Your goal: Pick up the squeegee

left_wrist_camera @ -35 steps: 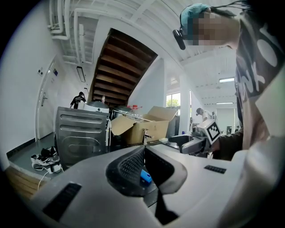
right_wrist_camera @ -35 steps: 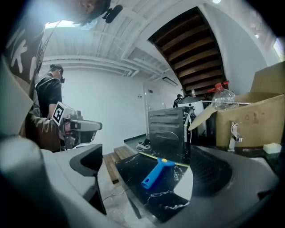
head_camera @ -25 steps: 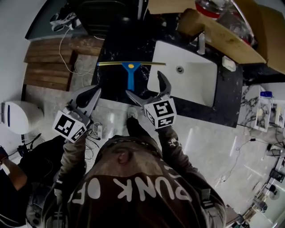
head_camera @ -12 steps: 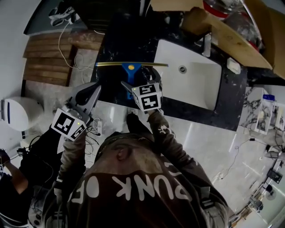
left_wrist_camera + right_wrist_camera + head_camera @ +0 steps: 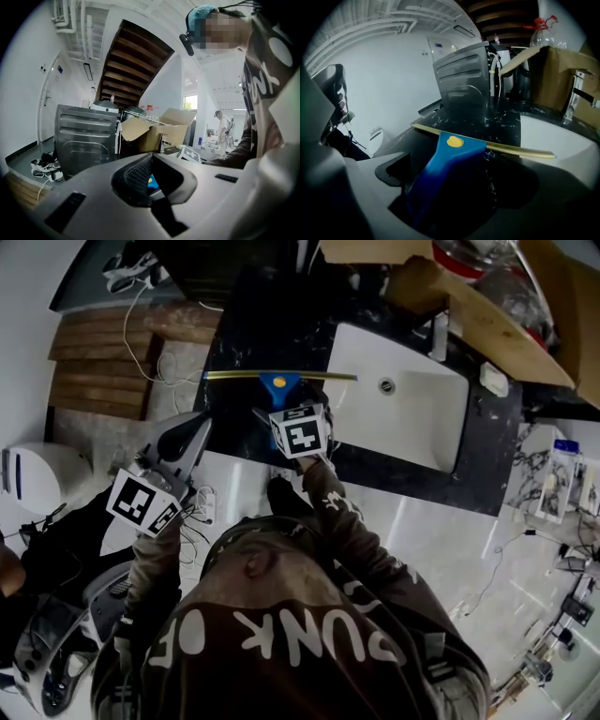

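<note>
Left gripper [image 5: 190, 439]: held near the front left corner of the counter; jaws closed tip to tip, nothing held.
Counter [image 5: 248, 334]: dark, marbled, with a white sink set into its right part.
Squeegee [image 5: 278, 383]: flat on the counter, left of the sink; the yellowish blade runs left to right, and the blue handle with a yellow dot points back toward the person.
Right gripper [image 5: 459, 177]: low over the handle; jaws wide apart with the blue handle between them, nearer one jaw, not clamped.
Sink [image 5: 349, 418]: just right of the blade's end.
</note>
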Tool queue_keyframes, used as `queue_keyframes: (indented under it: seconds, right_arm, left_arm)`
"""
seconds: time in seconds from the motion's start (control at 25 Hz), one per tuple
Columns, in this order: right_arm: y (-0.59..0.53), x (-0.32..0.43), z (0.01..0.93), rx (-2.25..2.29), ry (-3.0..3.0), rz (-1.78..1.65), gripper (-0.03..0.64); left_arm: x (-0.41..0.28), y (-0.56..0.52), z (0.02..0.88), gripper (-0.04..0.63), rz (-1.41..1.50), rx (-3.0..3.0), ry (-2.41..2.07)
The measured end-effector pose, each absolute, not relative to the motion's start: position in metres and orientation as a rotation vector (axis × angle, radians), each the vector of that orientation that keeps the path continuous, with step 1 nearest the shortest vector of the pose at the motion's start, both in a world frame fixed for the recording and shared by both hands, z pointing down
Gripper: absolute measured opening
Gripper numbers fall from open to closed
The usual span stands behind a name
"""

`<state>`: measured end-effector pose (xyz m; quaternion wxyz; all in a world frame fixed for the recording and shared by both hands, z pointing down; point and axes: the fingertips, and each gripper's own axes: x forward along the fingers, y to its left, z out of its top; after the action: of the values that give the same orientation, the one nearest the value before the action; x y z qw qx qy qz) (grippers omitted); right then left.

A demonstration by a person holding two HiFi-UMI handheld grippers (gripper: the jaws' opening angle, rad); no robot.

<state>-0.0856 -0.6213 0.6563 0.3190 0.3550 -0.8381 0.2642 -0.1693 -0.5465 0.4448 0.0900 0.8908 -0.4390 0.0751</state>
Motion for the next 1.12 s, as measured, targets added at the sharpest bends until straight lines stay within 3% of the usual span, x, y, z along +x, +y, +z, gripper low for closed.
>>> queue_keyframes:
  seconds: [0.2,0.52,1.12]
  right_arm:
    - [-0.626,-0.085,0.658,0.993,-2.164,0.641,0.499]
    - [-0.622,-0.093,0.662,0.991,-2.148,0.553,0.465]
    - [-0.614,-0.083,0.66,1.032,-2.138,0.645,0.311]
  left_arm:
    - [-0.172,-0.544,0.444,0.003,0.214,2.647,-1.304]
    - [-0.175,-0.538,0.439,0.003,0.202,2.657,-1.307]
    - [-0.188,-0.513,0.423,0.003,0.183,2.669,-1.384]
